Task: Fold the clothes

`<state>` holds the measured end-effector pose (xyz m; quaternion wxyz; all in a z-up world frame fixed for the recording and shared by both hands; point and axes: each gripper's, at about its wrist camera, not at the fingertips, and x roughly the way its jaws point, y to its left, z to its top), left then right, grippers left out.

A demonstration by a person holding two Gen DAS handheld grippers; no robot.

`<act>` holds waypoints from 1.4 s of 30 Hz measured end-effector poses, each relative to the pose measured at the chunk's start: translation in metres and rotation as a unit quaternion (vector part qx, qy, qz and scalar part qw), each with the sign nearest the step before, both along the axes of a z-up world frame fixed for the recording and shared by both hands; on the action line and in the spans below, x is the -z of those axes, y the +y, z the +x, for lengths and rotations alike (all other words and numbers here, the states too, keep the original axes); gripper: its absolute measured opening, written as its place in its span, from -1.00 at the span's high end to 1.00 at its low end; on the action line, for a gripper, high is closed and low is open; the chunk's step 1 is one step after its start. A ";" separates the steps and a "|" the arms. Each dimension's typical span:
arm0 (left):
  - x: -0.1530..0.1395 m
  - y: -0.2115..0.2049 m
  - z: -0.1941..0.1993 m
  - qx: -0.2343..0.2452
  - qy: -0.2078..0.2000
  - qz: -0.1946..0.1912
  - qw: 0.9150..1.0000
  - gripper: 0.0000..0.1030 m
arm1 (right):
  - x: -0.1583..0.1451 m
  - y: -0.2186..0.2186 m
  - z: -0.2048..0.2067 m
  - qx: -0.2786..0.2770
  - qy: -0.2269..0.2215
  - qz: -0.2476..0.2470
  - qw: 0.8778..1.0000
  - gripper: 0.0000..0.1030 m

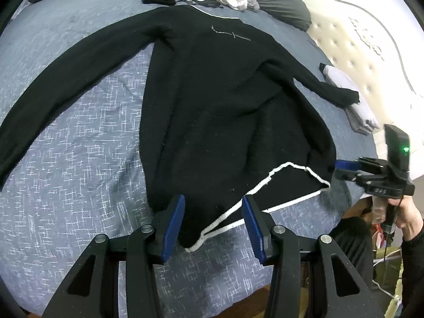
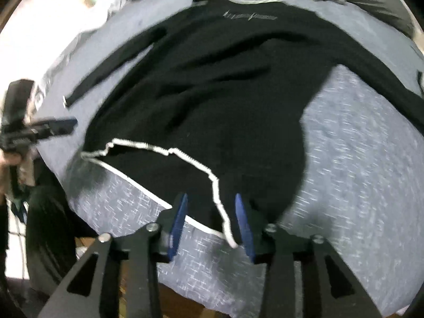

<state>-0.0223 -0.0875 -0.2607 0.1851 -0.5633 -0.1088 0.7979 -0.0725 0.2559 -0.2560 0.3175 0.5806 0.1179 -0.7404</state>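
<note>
Nearest you, both tongs, left tongs (image 1: 213, 224) and right tongs (image 2: 212, 221), stand open astride the white-trimmed hem (image 1: 261, 182) of the black sweater (image 1: 212, 92) spread flat on the bed (image 1: 79, 145), collar at twelve o'clock; pinch both layers evenly before lifting.

Blue blanket (image 1: 79, 132), dark pillow (image 1: 281, 5), perhaps cream headboard (image 1: 352, 39)

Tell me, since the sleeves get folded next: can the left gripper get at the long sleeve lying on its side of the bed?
Probably yes. The left gripper is open at the sweater's hem, and the sleeve lies flat on the bedspread with nothing on it or in between.
</note>
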 end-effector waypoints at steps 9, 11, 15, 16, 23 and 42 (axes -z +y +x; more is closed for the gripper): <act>0.005 -0.015 0.002 -0.010 -0.004 -0.002 1.000 0.05 | 0.045 -0.026 0.001 -0.048 0.034 0.128 0.990 -0.03; 0.009 -0.017 0.002 -0.012 -0.007 0.000 1.000 0.05 | 0.050 -0.023 0.002 -0.054 0.043 0.145 0.987 0.28; 0.014 -0.021 0.001 -0.015 -0.010 0.002 1.000 0.05 | 0.048 -0.003 0.000 -0.043 0.042 0.136 0.989 0.88; 0.015 -0.021 0.001 -0.016 -0.011 0.002 1.000 0.05 | 0.047 0.000 0.001 -0.042 0.045 0.135 0.989 0.89; 0.022 -0.008 -0.002 -0.001 -0.013 -0.004 1.000 0.05 | 0.021 0.036 0.002 -0.024 0.079 0.113 0.990 0.91; 0.053 0.078 0.010 0.108 0.000 -0.127 0.986 -0.11 | -0.009 0.098 0.004 0.051 0.074 0.062 0.994 0.92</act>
